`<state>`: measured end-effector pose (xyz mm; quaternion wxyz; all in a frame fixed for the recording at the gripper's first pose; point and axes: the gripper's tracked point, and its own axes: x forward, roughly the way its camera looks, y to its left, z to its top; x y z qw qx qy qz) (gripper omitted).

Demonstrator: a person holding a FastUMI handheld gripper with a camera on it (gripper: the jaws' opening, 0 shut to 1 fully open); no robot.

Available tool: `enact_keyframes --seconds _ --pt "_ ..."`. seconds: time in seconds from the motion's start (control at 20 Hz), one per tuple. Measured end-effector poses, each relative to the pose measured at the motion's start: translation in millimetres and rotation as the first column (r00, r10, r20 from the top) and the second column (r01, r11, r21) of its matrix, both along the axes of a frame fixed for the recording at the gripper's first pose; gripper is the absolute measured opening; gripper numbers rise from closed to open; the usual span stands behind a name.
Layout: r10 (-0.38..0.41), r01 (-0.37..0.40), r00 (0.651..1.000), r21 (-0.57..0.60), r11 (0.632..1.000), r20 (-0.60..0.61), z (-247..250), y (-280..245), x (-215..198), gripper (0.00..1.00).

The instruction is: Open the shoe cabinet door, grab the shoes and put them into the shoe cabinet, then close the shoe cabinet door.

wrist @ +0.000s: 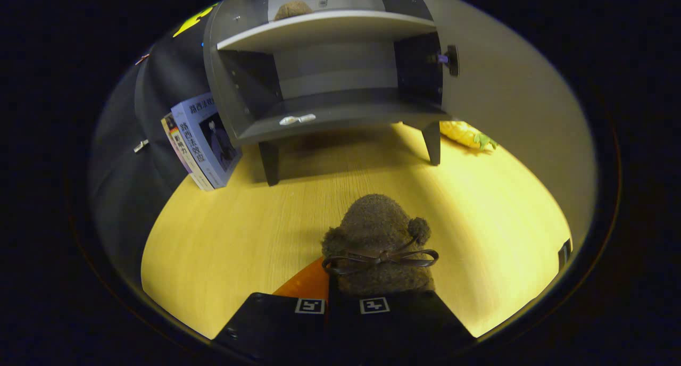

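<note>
Fuzzy shoe in the claw, cabinet dead ahead

The claw looks pinched on the brown shoe, toe pointing at the open shoe cabinet well beyond, across the bench; lower shelf free.

The jaws grip a fuzzy brown shoe above the worktop. Beyond stands the open shoe cabinet.
</note>
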<state>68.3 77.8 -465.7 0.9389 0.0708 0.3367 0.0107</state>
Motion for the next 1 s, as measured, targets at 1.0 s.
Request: enact_keyframes --seconds 1.0 --pt "0.049 -0.054 0.968 0.013 0.998 0.246 346 -35 132 0.09"
